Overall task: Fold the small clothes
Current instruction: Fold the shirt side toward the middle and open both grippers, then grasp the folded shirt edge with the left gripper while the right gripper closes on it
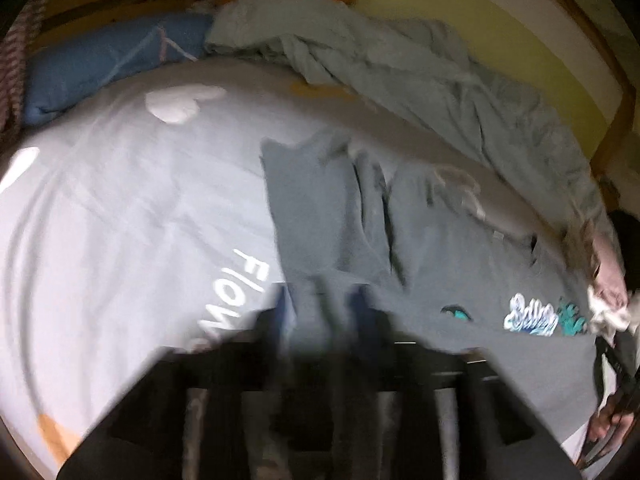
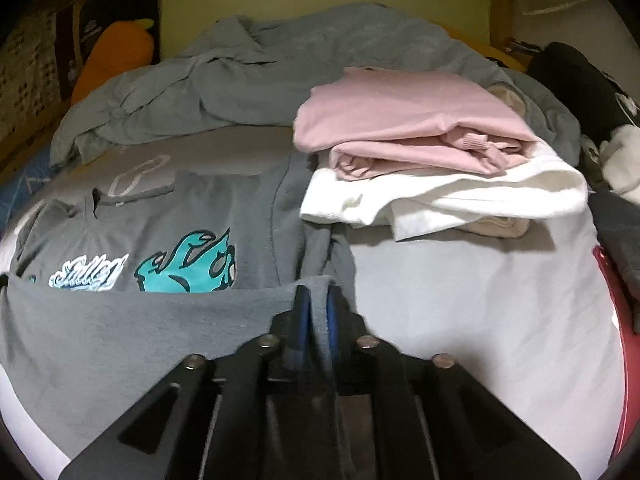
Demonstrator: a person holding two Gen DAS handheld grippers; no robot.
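Note:
A grey T-shirt (image 1: 440,248) with a teal and white print (image 2: 188,264) lies spread on the bed. Its lower part (image 2: 120,328) is folded up over the chest and covers the bottom of the print. My right gripper (image 2: 317,304) is at the right end of that fold; its blue pads stand a little apart with a ridge of grey cloth between them. In the blurred left wrist view my left gripper (image 1: 322,308) is over the shirt's other side, fingers clearly apart, with grey cloth lying in the gap.
Folded pink (image 2: 400,120) and white (image 2: 480,188) clothes are stacked at the back right. A crumpled grey blanket (image 2: 280,60) lies along the wall. A blue pillow (image 1: 100,64) and an orange plush (image 2: 116,56) sit at the head. The pale bed sheet (image 2: 480,300) surrounds the shirt.

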